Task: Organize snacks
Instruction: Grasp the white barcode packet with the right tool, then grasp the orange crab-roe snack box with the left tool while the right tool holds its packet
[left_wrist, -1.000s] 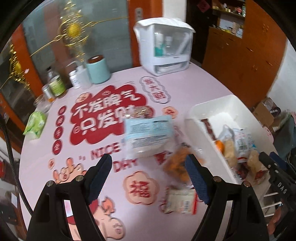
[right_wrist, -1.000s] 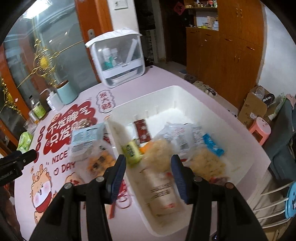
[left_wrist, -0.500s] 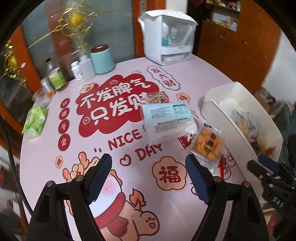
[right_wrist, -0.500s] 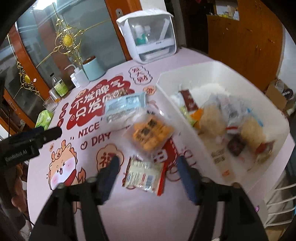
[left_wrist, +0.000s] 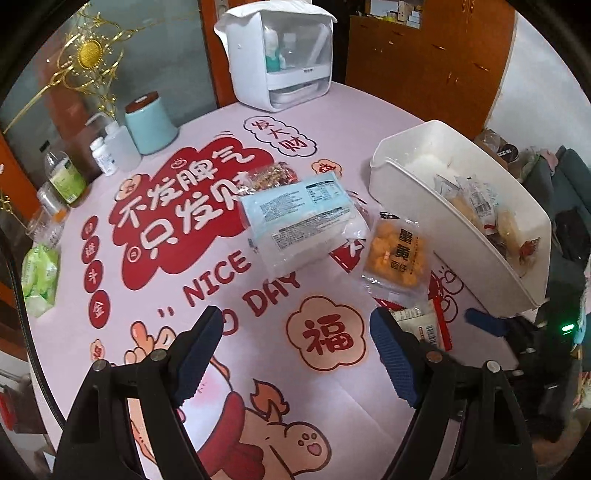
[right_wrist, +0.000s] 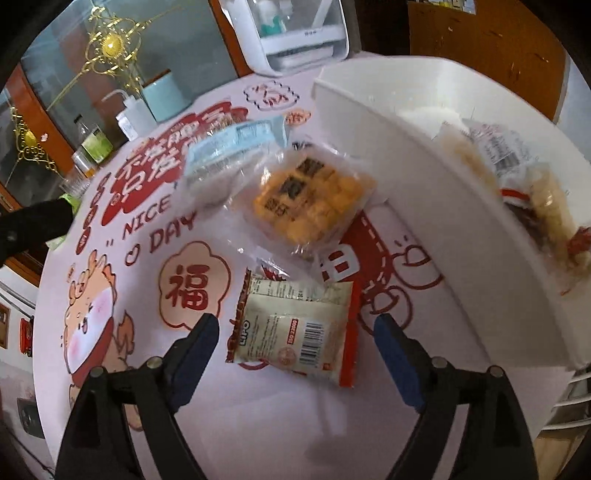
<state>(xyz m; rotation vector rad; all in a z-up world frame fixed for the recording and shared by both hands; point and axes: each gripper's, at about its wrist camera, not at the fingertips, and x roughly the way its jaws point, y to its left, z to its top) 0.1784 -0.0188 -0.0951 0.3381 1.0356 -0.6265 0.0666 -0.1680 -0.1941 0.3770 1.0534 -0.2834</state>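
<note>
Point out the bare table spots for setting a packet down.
Free: the near tablecloth between the left gripper and the blue-white packet. Crowded: beside the white bin, where the orange snack bag and cream packet lie.

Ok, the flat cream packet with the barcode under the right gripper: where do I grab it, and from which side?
Come straight down on the cream packet with the right gripper, whose jaws have just been opening and already straddle it untouched. It lies flat on the table, so pinch across its puffy middle, one finger at the red zigzag edge, the other at the red edge facing the white bin. Probably avoid the thin sealed ends.
</note>
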